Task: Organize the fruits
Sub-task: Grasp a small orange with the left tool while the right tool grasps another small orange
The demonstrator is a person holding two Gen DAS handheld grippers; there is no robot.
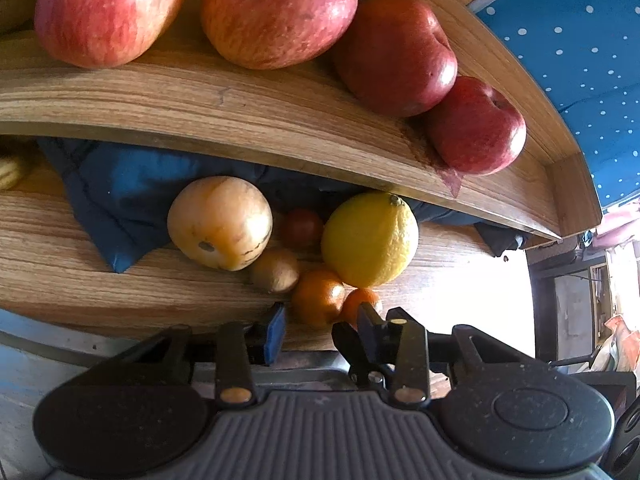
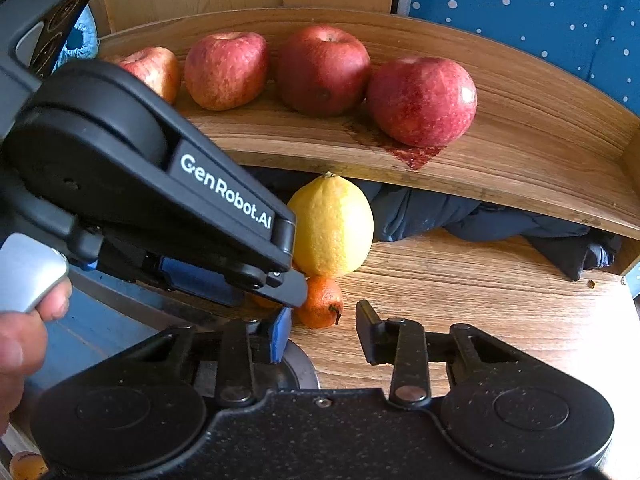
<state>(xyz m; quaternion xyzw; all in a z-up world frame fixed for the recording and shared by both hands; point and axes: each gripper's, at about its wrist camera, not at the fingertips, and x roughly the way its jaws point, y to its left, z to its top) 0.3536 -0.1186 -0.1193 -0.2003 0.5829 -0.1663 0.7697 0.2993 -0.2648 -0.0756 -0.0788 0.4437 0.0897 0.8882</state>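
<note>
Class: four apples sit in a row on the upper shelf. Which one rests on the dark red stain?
The apple at the row's right end. The stain shows under it; the other three sit on clean wood.

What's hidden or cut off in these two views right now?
- Right wrist view: the left gripper body hides most of the lower-shelf fruit beside the lemon.
- Left wrist view: the small orange is half behind a gripper finger; a pale fruit is cut off at the edge.
</note>
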